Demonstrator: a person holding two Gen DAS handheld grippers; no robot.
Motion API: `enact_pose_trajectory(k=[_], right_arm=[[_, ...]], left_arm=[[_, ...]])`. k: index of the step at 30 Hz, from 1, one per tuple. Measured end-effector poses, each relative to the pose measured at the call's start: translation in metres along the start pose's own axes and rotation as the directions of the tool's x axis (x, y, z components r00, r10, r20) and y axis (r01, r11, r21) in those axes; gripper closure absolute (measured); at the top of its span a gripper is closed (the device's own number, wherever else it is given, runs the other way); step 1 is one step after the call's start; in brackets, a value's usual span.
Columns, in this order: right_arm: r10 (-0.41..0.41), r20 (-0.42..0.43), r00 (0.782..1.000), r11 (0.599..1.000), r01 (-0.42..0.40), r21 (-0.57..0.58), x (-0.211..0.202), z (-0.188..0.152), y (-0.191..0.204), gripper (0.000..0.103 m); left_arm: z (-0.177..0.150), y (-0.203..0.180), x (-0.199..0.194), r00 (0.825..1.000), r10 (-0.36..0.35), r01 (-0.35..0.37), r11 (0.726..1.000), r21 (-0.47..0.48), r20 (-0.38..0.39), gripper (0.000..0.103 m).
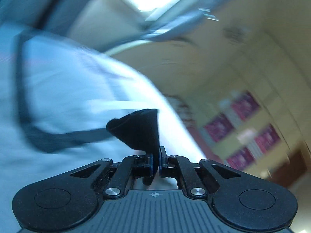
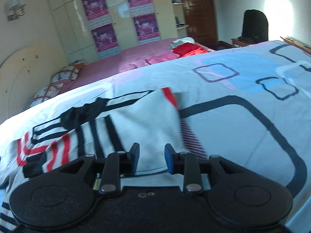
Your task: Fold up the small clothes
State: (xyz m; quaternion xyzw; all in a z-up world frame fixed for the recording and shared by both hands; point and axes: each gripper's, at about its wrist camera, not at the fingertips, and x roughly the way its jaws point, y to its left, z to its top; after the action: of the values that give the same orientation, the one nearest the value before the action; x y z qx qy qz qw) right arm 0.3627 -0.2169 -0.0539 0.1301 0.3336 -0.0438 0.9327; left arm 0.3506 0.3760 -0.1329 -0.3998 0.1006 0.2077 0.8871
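My left gripper (image 1: 155, 160) is shut on a piece of black cloth (image 1: 139, 130) that sticks up between its pads; this view is tilted and blurred by motion. My right gripper (image 2: 152, 158) is open and empty, just above a small white garment (image 2: 143, 120) with black and red stripes that lies on the light blue bed cover (image 2: 243, 89). A black cloth edge (image 2: 81, 112) lies at the garment's far left end. A red-trimmed part (image 2: 171, 97) of the garment lies at its far right.
A pile of red and pink clothes (image 2: 182, 51) lies on the pink bed (image 2: 136, 58) behind. A headboard (image 2: 21, 68) and pillows (image 2: 58, 81) are at the left. A wardrobe with posters (image 2: 120, 19), a door and a black chair (image 2: 254, 25) stand beyond.
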Motion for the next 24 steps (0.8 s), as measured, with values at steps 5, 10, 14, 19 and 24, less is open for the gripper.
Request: enact_pose_trajectory(k=[5,10,14,19,24], right_arm=[[-0.003,0.007,1.000,1.000,0.003,0.029,0.001,0.002,-0.011,0.073],[0.011,0.014,1.000,1.000,-0.012,0.027,-0.006,0.003,-0.019,0.073],[0.012,0.001,1.000,0.999,-0.012,0.045,-0.012,0.002,-0.032,0.073],[0.096,-0.027,0.995,0.991,-0.093,0.098,-0.010,0.002,-0.037,0.052],[0.291,-0.049,0.955,0.950,-0.283,0.131,0.006,0.004,-0.003,0.038]], left_arm=[[-0.056,-0.122,0.003,0.977,-0.177,0.202,0.949,0.244,-0.121,0.099],[-0.156,-0.227,0.014,0.933,-0.201,0.325,0.829,0.456,-0.298,0.099],[-0.241,-0.278,0.035,0.880,-0.166,0.412,0.731,0.543,-0.445,0.098],[-0.297,-0.299,0.024,0.839,-0.108,0.474,0.628,0.617,-0.534,0.068],[-0.248,-0.260,-0.041,0.889,-0.174,0.433,0.616,0.658,-0.422,0.059]])
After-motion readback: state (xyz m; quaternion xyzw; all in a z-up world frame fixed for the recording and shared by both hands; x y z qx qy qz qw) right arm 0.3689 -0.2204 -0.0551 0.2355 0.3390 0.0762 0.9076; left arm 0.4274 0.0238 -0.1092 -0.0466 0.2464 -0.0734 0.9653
